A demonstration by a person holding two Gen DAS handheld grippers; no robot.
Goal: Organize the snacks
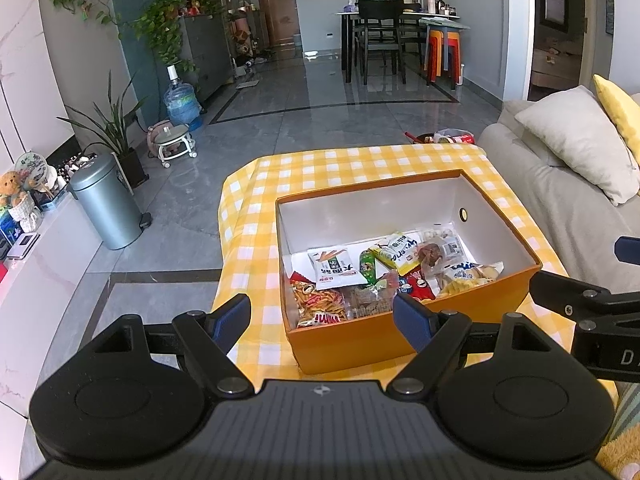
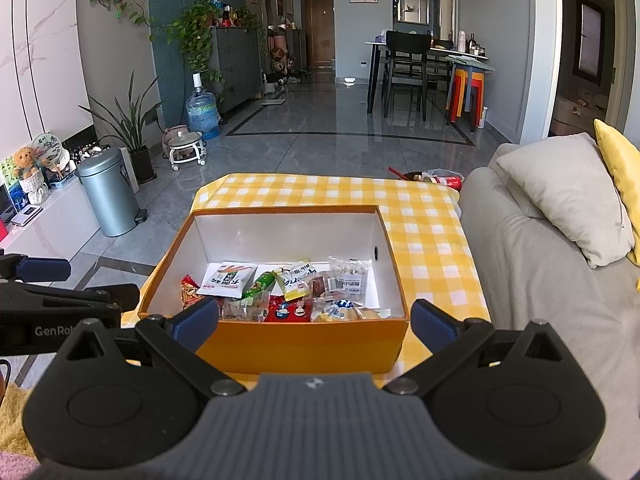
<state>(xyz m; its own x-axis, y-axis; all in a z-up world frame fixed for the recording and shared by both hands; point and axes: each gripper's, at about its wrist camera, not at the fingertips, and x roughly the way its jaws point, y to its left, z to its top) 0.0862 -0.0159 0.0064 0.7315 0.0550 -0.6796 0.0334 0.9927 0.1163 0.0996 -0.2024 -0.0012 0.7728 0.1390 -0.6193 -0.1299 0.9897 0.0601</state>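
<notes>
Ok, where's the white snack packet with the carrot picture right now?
The white carrot packet lies in the orange box on the checked tablecloth, at the left of the pile, beside the green packet, above the red chip bag.

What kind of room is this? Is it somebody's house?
Most likely yes: a home's living room that opens onto a dining area. You can see a grey sofa with cushions, a dining table with chairs at the back, and leafy houseplants by a cabinet.

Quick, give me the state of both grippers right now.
Left gripper: open, holding nothing, near the orange box.
Right gripper: open, holding nothing.
</notes>
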